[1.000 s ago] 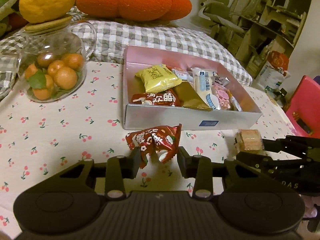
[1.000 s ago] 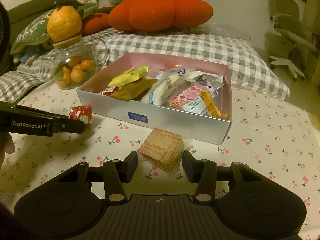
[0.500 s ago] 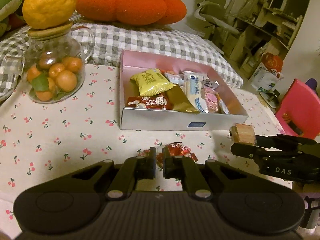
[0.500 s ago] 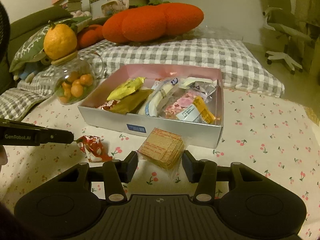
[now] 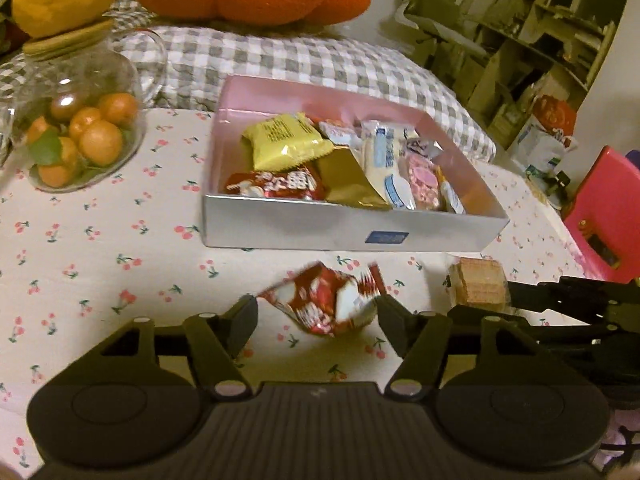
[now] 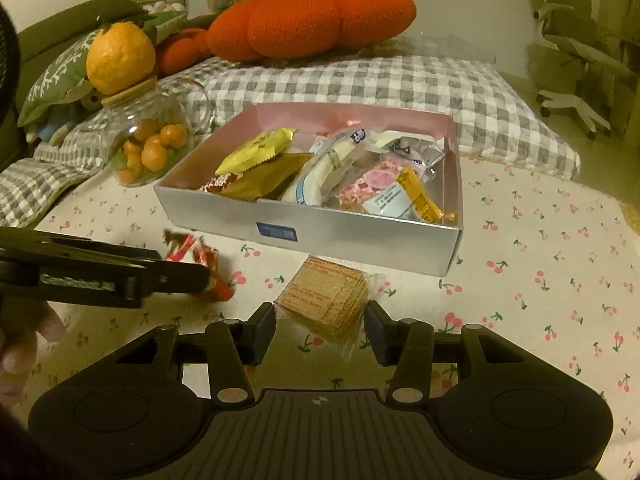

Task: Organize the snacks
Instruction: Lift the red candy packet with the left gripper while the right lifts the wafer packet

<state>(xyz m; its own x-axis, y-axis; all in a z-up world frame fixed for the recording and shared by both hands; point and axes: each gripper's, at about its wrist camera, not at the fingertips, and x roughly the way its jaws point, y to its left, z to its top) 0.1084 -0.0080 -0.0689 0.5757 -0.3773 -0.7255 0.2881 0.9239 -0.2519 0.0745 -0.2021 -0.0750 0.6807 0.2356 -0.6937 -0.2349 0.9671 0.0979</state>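
A silver box (image 5: 320, 228) with a pink inside holds several wrapped snacks on the cherry-print cloth. In front of it a red and white snack packet (image 5: 324, 300) sits blurred between the fingers of my left gripper (image 5: 314, 314), whose jaws are opening and do not press on it. The right wrist view shows that packet (image 6: 200, 256) just past the left gripper's tip (image 6: 180, 276). My right gripper (image 6: 320, 326) is shut on a clear packet of square wafers (image 6: 324, 300), held before the box's front wall (image 6: 360, 240). The same wafers (image 5: 476, 284) appear at the right in the left wrist view.
A glass jar of small oranges (image 5: 80, 136) with a large orange on its lid stands left of the box. A checked blanket (image 6: 360, 80) and an orange plush cushion (image 6: 312, 20) lie behind. A pink chair (image 5: 608, 216) stands at the right. A person's hand (image 6: 24, 340) holds the left gripper.
The left gripper's jaws closed almost fully with the red packet just beyond their tips, then spread again; the packet now sits between them. The right gripper kept its hold on the wafers.
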